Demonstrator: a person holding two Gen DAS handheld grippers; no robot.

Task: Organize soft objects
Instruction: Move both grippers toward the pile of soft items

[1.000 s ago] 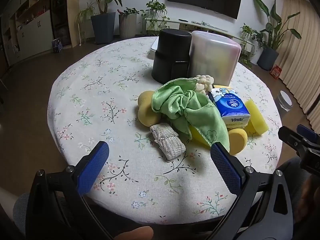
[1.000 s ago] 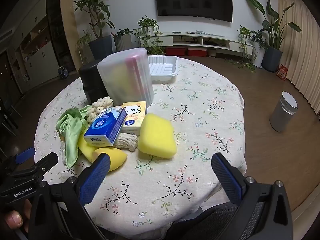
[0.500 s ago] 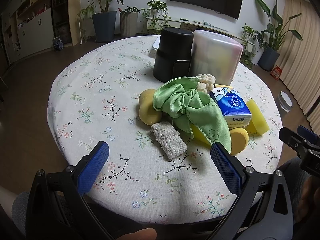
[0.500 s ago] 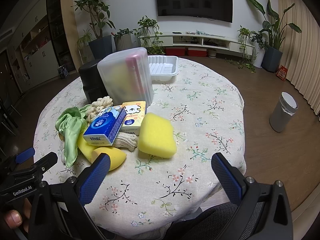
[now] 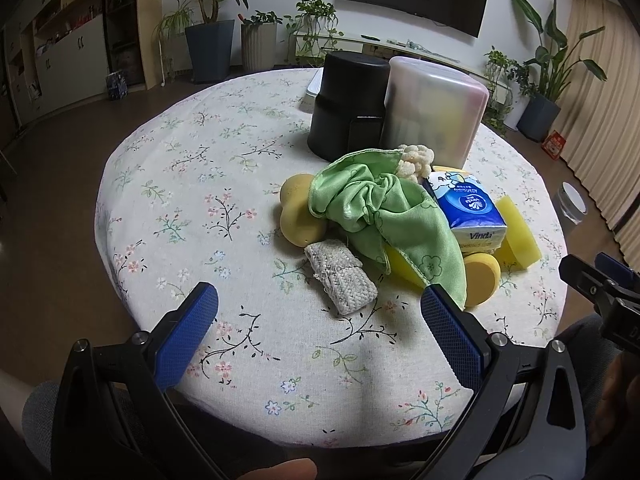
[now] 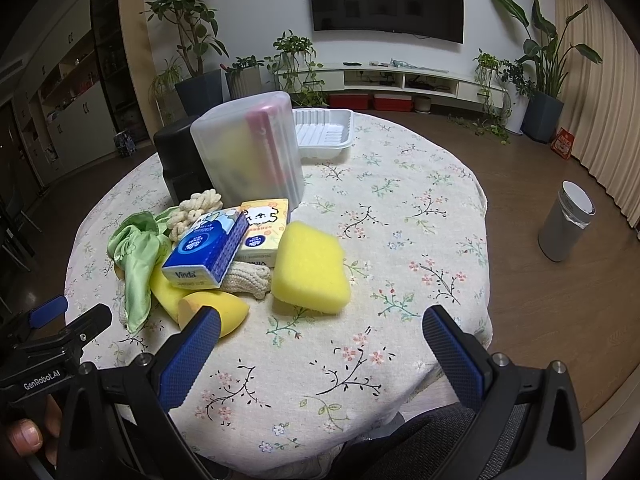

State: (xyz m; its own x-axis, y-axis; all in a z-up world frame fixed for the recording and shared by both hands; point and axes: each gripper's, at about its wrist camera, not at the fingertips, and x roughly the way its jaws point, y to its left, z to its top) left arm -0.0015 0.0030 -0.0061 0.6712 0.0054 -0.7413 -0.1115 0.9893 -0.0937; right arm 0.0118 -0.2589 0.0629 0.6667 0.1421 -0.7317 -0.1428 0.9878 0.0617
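Both grippers, left gripper [image 5: 319, 312] and right gripper [image 6: 321, 332], hover spread wide and empty before a tangled pile where tugging the green cloth [image 5: 384, 216] would probably topple the tissue pack [image 5: 468, 208].

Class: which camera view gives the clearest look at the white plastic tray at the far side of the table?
The right wrist view: the white tray shows whole, ribbed inside, behind the clear container. In the left wrist view only a sliver peeks past the black container.
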